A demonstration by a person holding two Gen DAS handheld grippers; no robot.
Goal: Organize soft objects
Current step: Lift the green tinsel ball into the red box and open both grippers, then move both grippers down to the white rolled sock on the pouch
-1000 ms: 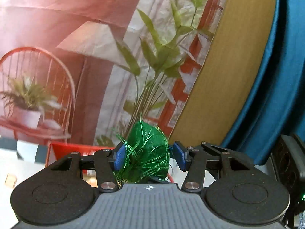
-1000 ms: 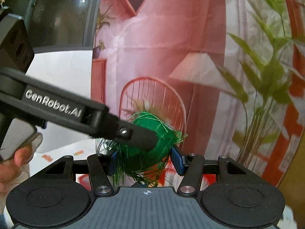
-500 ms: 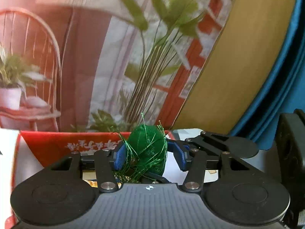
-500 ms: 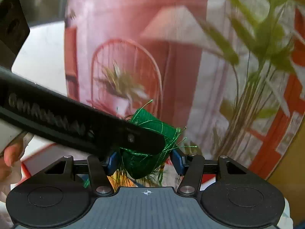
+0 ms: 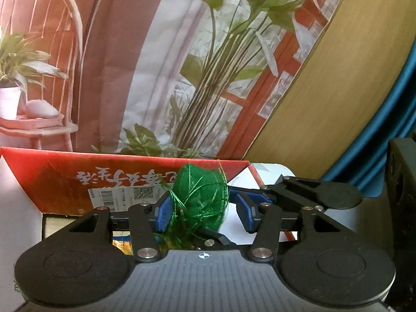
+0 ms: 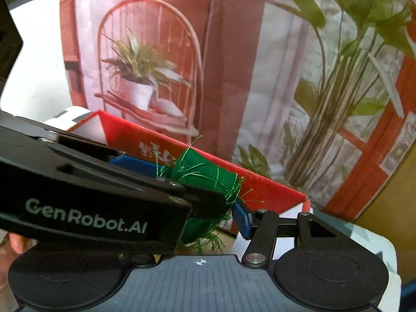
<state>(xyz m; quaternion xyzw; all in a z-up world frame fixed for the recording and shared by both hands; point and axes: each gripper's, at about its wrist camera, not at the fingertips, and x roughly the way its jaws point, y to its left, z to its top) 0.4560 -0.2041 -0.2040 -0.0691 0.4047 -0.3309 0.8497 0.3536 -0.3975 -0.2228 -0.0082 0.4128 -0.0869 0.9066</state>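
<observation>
Tinsel-wrapped green soft ball (image 5: 201, 197) sits between both grippers, above the red cardboard box w/ white lettering (image 5: 65, 179). Left gripper (image 5: 204, 214): its left blue pad (image 5: 163, 217) touches the ball, the right pad stands clear, so can't tell if it's clamping. Right gripper (image 6: 208, 205): crossed by the other tool's black arm; grip can't be made out either. Printed backdrop w/ chair and plants (image 6: 182, 65) behind the box.

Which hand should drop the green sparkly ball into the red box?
Probably right. The right gripper presses a pad against the green sparkly ball by the red box, while the left gripper shows a gap beside one pad.
</observation>
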